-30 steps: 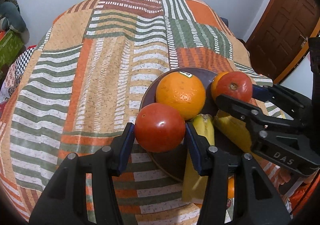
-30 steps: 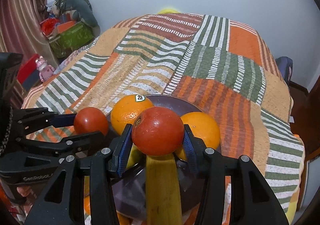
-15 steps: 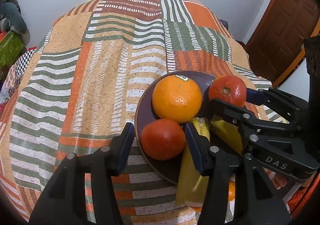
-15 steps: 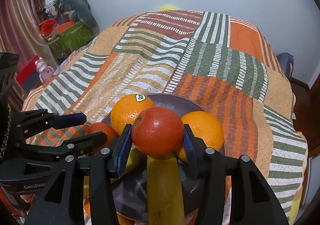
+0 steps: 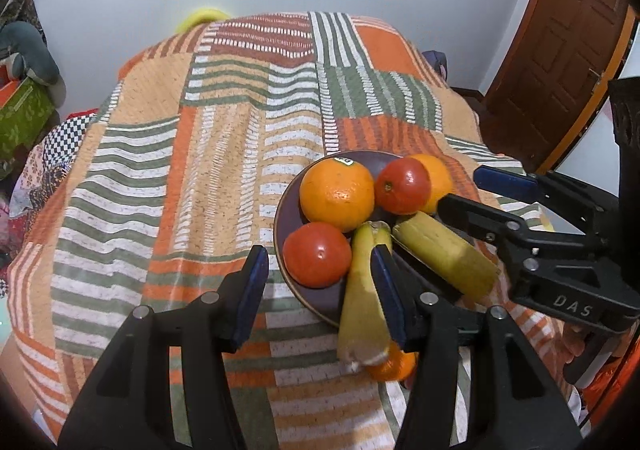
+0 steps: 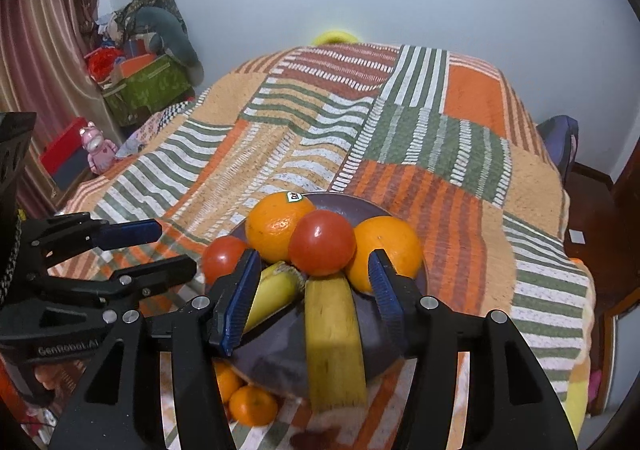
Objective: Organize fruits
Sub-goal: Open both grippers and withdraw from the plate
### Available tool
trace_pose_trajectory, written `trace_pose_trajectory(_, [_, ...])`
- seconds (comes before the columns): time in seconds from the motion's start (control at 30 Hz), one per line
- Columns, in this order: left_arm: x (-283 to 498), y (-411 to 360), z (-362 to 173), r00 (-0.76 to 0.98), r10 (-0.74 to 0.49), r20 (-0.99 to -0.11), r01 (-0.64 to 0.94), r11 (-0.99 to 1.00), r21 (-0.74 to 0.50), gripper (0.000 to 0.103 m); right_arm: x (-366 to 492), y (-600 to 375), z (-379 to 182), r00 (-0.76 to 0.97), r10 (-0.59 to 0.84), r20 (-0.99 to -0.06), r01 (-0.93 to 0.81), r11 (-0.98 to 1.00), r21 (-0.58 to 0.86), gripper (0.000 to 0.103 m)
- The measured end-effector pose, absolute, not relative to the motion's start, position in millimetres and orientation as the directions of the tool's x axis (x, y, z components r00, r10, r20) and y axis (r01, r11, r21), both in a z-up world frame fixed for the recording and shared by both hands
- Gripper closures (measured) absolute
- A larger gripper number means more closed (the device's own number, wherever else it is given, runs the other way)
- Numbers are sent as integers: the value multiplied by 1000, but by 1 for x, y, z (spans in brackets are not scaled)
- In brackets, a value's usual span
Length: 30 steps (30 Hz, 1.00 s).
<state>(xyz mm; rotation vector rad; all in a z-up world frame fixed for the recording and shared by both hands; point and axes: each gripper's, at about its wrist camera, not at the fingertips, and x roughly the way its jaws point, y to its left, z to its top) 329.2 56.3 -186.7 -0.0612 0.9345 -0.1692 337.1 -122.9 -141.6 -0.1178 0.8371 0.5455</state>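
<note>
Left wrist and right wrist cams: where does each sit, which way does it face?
Left wrist: on the left gripper, looking forward-down over the plate from its left; own open jaws show, right gripper at right.
Right wrist: on the right gripper, facing the plate's near edge; own open jaws show, left gripper at left.
Shared: plate, stickered orange, two tomatoes, bananas, patchwork blanket.

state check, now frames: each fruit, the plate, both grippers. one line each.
left gripper: open, empty, near the plate rim
right gripper: open, empty
front tomato: on plate, released
back tomato: resting atop the fruit pile, released
stickered orange: on plate
second orange: on plate
bananas: on plate, ends overhanging the rim
plate: on bedspread, loaded
small oranges: off plate, on the bedspread
</note>
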Motion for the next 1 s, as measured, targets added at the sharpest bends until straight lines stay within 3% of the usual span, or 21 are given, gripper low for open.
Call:
trace_pose_trajectory(0.2, [300,57,-170,600,-171,-782,116,985,-126,45,311,-136,-125,561,430,-707,-493,860,132,50])
trace_pose_trajectory(0.37, [278,53,-169,589,-166,-791,119,986,-118,41,289,-147,-122,567,434,-700,-479,865,149,43])
trace_pose_trajectory(0.8, [238,42,-194,519,-161,-839,108,987,-123,37,247,-156,-161,478,444,-758,-479,855,199,43])
trace_pose_trajectory(0.87, [238,39,-202,500,-156,-852,112,987,-115,37,247,-154,-170,455,449,-769,-477,852,215,46])
trace_pose_trajectory(1.0, [241,37,-217,472,-163,-866,112,986,-124,37,249,-146,-182,416,457,-786,-493,840,227,65])
